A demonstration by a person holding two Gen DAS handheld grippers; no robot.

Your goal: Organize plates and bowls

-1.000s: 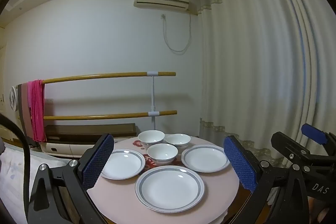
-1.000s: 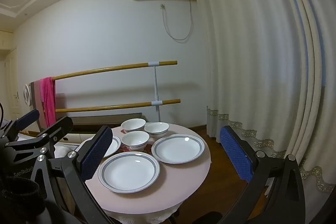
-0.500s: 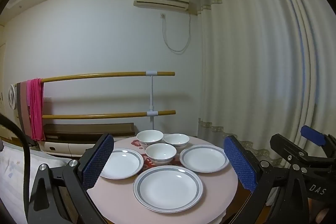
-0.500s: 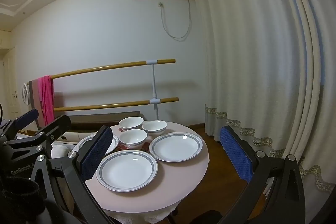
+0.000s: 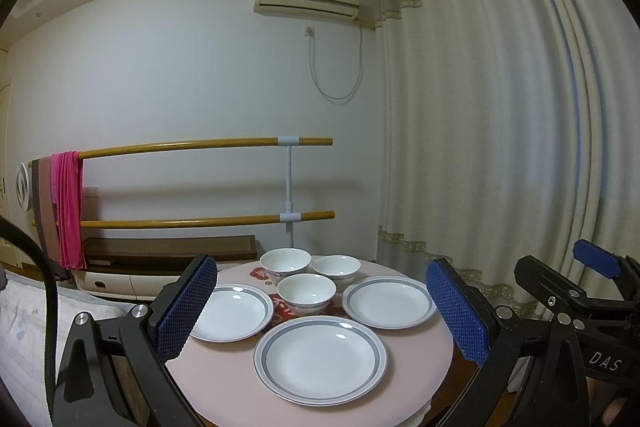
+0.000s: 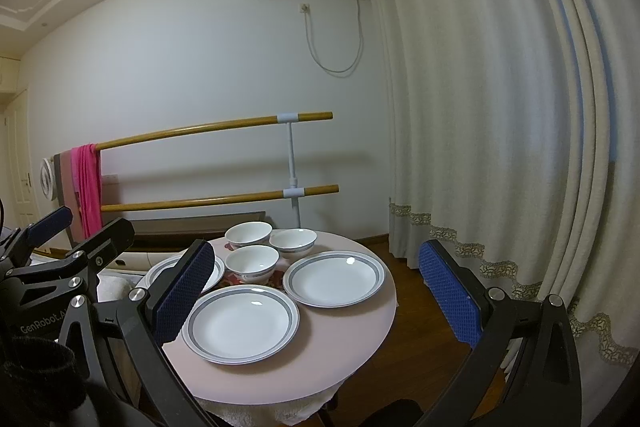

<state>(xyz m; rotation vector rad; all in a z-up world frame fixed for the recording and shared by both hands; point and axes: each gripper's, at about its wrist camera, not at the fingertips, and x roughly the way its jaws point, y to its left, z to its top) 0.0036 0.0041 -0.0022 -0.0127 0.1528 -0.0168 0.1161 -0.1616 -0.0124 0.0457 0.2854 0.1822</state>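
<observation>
A round pink table [image 5: 224,383] [image 6: 320,347] carries three white plates with grey rims and three white bowls. The near plate [image 5: 320,359] [image 6: 241,323] lies in front, a second plate [image 5: 232,311] [image 6: 216,273] at the left, a third plate [image 5: 389,301] [image 6: 334,279] at the right. Three bowls stand behind them: a front bowl [image 5: 306,293] [image 6: 252,263], a back-left bowl [image 5: 285,263] [image 6: 248,233] and a back-right bowl [image 5: 336,267] [image 6: 293,241]. My left gripper [image 5: 320,311] hangs open above the near side of the table, holding nothing. My right gripper [image 6: 316,297] is open and empty too, off to the right.
A cream curtain [image 5: 500,147] hangs close on the right. Behind the table stands a rack of two wooden bars [image 5: 200,147] with a pink cloth [image 5: 70,211] over it. An air conditioner [image 5: 306,1] sits high on the wall. Wooden floor [image 6: 412,331] shows right of the table.
Both views have drifted slightly; the table and dishes sit a little lower and left in frame. No dish has moved and both grippers stay open.
</observation>
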